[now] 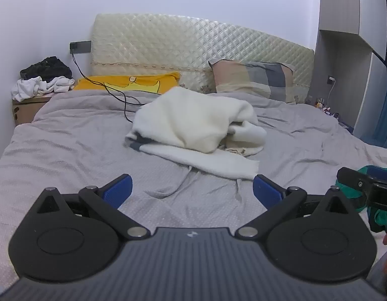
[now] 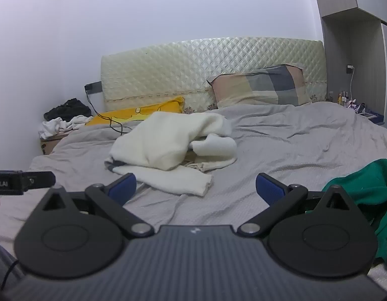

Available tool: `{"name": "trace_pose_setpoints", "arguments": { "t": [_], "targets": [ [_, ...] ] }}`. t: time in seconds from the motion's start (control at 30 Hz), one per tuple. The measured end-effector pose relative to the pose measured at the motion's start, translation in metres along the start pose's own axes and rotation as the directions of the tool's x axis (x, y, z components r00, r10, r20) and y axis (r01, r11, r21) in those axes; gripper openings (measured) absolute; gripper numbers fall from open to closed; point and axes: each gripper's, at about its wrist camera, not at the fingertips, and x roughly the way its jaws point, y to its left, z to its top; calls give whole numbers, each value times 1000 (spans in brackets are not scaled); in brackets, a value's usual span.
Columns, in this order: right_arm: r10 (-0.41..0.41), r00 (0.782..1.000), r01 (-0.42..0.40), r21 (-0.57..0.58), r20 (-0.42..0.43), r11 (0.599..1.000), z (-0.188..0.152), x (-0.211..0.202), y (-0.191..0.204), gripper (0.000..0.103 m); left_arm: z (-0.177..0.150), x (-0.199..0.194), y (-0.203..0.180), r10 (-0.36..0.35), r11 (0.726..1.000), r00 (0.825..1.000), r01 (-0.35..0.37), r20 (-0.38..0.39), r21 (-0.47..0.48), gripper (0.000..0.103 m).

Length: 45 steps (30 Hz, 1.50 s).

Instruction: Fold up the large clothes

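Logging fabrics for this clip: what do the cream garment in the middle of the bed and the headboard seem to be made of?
Cream garment: looks like thick, soft knit or fleece, matte and fuzzy, slumping in rounded folds; the exact fibre can't be told. Headboard: seems padded with a glossy, diamond-quilted cover, perhaps faux leather or a plastic film, since its ridges catch shiny highlights.

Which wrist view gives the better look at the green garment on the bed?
The right wrist view. There the green garment spreads across the right edge, beside the right claw. In the left wrist view only a small patch of it shows at the right edge, largely hidden behind the other claw's black body.
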Motion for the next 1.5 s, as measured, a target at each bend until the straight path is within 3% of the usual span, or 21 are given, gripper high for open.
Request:
{"name": "trace_pose_setpoints", "arguments": {
  "t": [0.77, 1.5],
  "targets": [
    [-1, 1000, 1, -2, -3, 1000, -3, 4, 7, 103, 4, -9, -3, -4, 1000, 1000, 4, 24, 2, 103],
    [-33, 999, 32, 17, 26, 999, 10, -19, 14, 103, -2, -18, 5, -24, 999, 998, 25, 52, -21, 103]
  ]
}}
